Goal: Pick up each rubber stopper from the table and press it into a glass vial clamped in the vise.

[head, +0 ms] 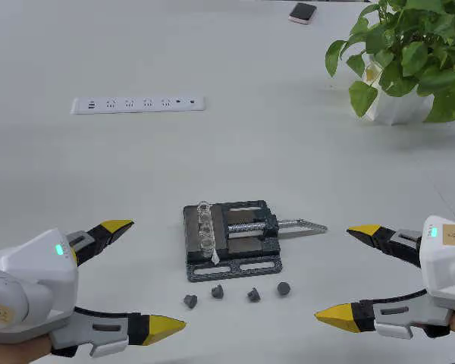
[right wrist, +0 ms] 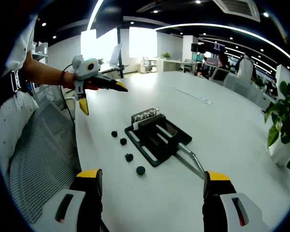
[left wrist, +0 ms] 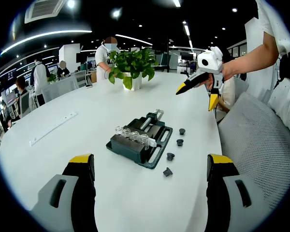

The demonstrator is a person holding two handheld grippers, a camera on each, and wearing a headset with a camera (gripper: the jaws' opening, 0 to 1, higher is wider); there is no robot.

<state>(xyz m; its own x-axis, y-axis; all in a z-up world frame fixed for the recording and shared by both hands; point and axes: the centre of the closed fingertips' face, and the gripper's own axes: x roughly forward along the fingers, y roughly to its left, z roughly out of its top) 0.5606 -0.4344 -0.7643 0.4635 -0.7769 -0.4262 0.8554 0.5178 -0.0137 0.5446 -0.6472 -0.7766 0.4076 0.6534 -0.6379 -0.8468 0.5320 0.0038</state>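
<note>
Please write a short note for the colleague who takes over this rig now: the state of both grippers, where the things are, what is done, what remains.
Left gripper: open, holds nothing, hovers left of the vise.
Right gripper: open, holds nothing, hovers right of the vise.
Glass vials: a row clamped upright in the vise; none looks stoppered.
Rubber stoppers: four in a row on the table, in front of the vise.
Done: nothing yet.
Left: pick up and press in all four.
</note>
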